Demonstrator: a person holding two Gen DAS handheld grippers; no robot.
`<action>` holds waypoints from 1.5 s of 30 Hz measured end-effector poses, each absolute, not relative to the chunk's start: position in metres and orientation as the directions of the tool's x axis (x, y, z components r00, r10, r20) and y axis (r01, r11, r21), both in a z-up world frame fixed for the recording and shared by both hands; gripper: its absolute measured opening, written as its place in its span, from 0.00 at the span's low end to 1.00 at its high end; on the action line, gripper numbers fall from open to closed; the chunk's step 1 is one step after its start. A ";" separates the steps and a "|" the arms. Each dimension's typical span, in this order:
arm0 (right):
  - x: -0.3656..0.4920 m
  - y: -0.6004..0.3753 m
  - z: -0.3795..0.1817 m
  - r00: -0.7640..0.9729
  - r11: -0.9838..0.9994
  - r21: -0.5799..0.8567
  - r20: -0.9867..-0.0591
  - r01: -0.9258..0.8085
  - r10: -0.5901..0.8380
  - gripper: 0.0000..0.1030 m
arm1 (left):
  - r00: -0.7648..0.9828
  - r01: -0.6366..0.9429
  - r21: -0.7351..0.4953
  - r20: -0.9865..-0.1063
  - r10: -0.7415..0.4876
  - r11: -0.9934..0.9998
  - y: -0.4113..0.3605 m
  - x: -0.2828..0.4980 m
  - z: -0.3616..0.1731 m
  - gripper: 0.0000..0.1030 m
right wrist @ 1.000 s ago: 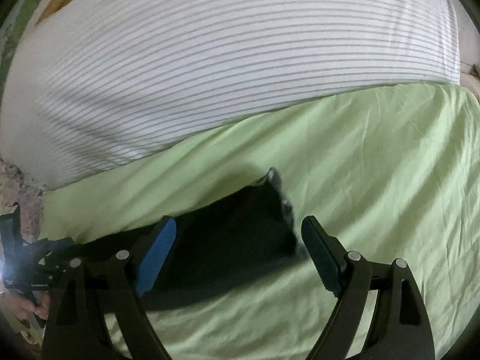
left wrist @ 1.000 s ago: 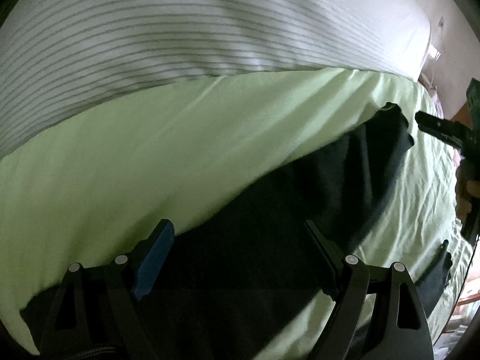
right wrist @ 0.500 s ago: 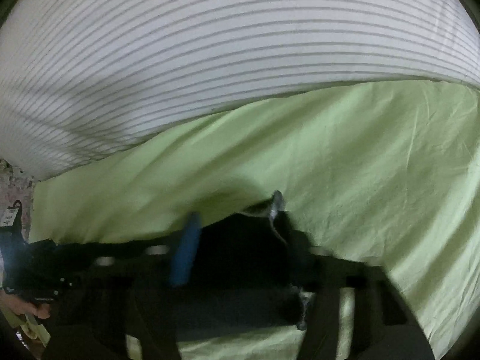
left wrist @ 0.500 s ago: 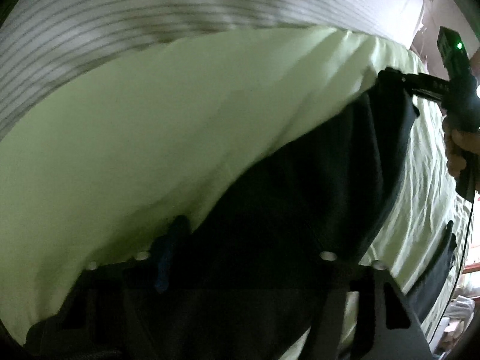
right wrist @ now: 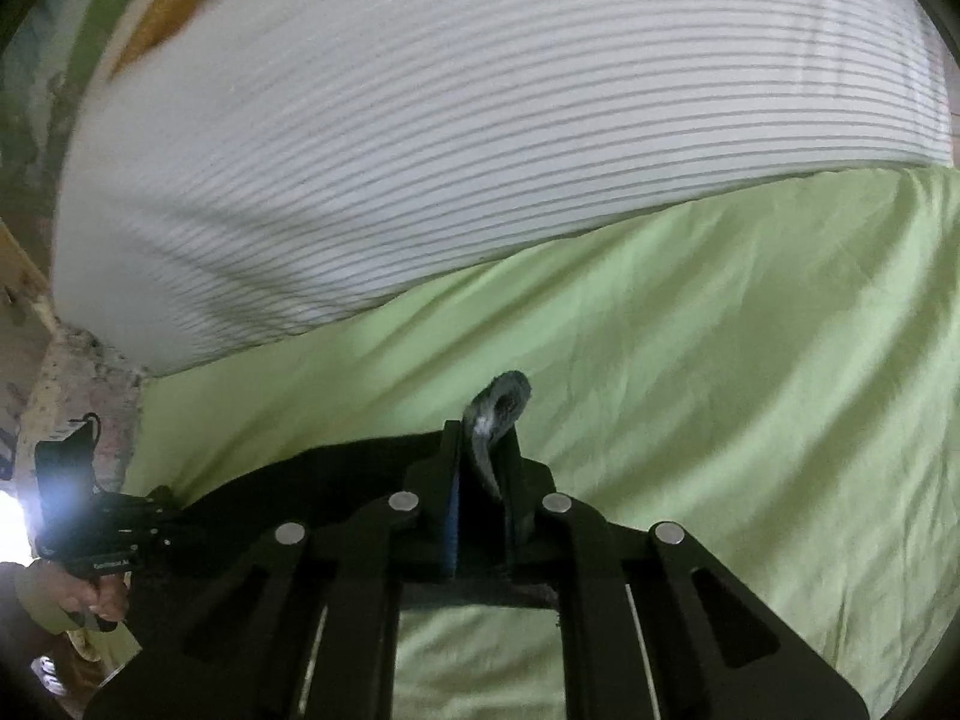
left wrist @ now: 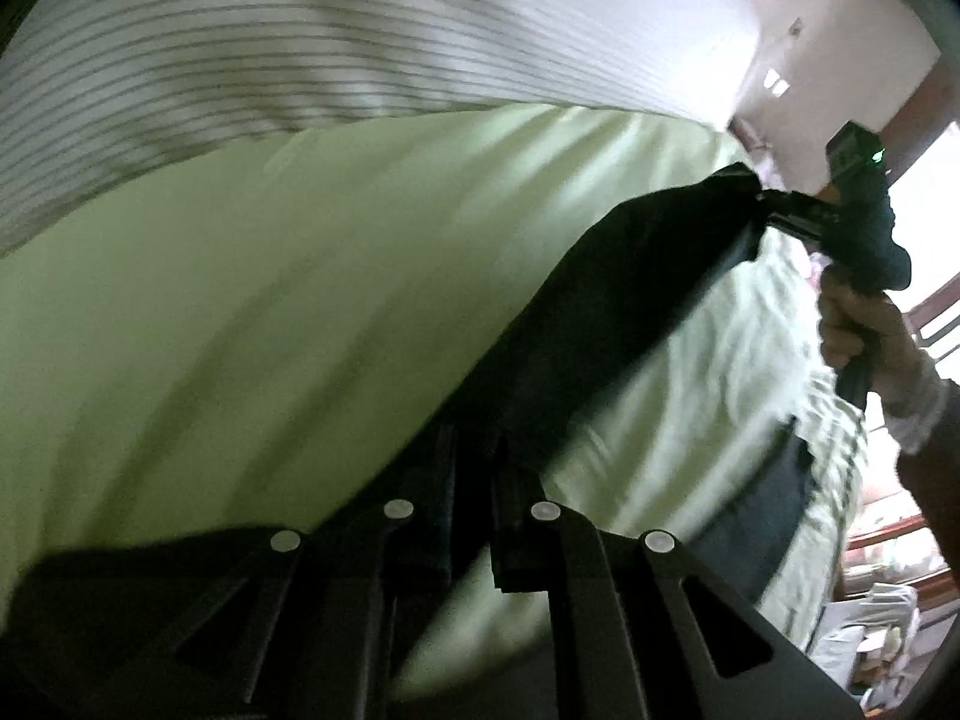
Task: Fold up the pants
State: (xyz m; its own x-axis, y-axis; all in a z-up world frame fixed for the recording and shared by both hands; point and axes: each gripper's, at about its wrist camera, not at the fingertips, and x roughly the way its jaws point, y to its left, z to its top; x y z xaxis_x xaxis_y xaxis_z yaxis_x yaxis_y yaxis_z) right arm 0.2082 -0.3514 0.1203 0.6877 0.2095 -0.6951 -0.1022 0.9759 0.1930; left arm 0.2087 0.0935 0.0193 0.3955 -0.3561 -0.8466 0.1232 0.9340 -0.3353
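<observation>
The pants (left wrist: 606,324) hang stretched between both grippers above the green bed (left wrist: 270,312), long axis running hand to hand. Left gripper (left wrist: 474,468) pinches one end; right gripper (right wrist: 486,450) is closing on the other corner.

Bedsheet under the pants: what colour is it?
Plain light green bedsheet, with no pattern; the right wrist view shows it best.
</observation>
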 end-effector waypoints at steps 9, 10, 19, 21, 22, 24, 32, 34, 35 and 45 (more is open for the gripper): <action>0.128 -0.375 0.115 0.707 0.970 0.213 -0.669 -0.115 0.230 0.10 | 0.391 0.175 -0.405 -0.808 -0.441 0.897 0.046 0.139 0.039 0.06; 0.120 -0.378 0.113 0.707 0.970 0.215 -0.668 -0.113 0.231 0.10 | 0.387 0.186 -0.405 -0.807 -0.445 0.895 0.040 0.133 0.039 0.06; 0.058 -0.381 0.100 0.707 0.981 0.166 -0.683 -0.096 0.185 0.10 | 0.341 0.227 -0.424 -0.809 -0.480 0.877 0.002 0.079 0.032 0.06; 0.047 -0.380 0.097 0.698 0.985 0.136 -0.696 -0.102 0.168 0.10 | 0.338 0.224 -0.430 -0.807 -0.483 0.875 -0.002 0.071 0.030 0.06; 0.040 -0.380 0.095 0.695 0.988 0.114 -0.702 -0.106 0.156 0.10 | 0.338 0.225 -0.428 -0.808 -0.482 0.875 -0.002 0.069 0.029 0.06; 0.033 -0.378 0.091 0.690 0.990 0.072 -0.711 -0.120 0.136 0.10 | 0.333 0.224 -0.430 -0.810 -0.483 0.875 -0.005 0.063 0.025 0.06; 0.000 -0.386 0.078 0.682 0.993 -0.010 -0.727 -0.120 0.076 0.08 | 0.330 0.274 -0.410 -0.809 -0.486 0.870 -0.011 0.048 0.023 0.06; -0.006 -0.383 0.081 0.690 0.992 -0.026 -0.721 -0.124 0.067 0.08 | 0.327 0.286 -0.410 -0.808 -0.490 0.866 -0.012 0.044 0.023 0.06; -0.010 -0.382 0.082 0.689 0.992 -0.034 -0.722 -0.126 0.062 0.08 | 0.327 0.289 -0.411 -0.807 -0.493 0.864 -0.012 0.042 0.023 0.06; -0.041 -0.382 0.072 0.681 0.994 -0.044 -0.732 -0.099 0.035 0.08 | 0.294 0.346 -0.391 -0.818 -0.495 0.853 -0.025 0.023 0.007 0.06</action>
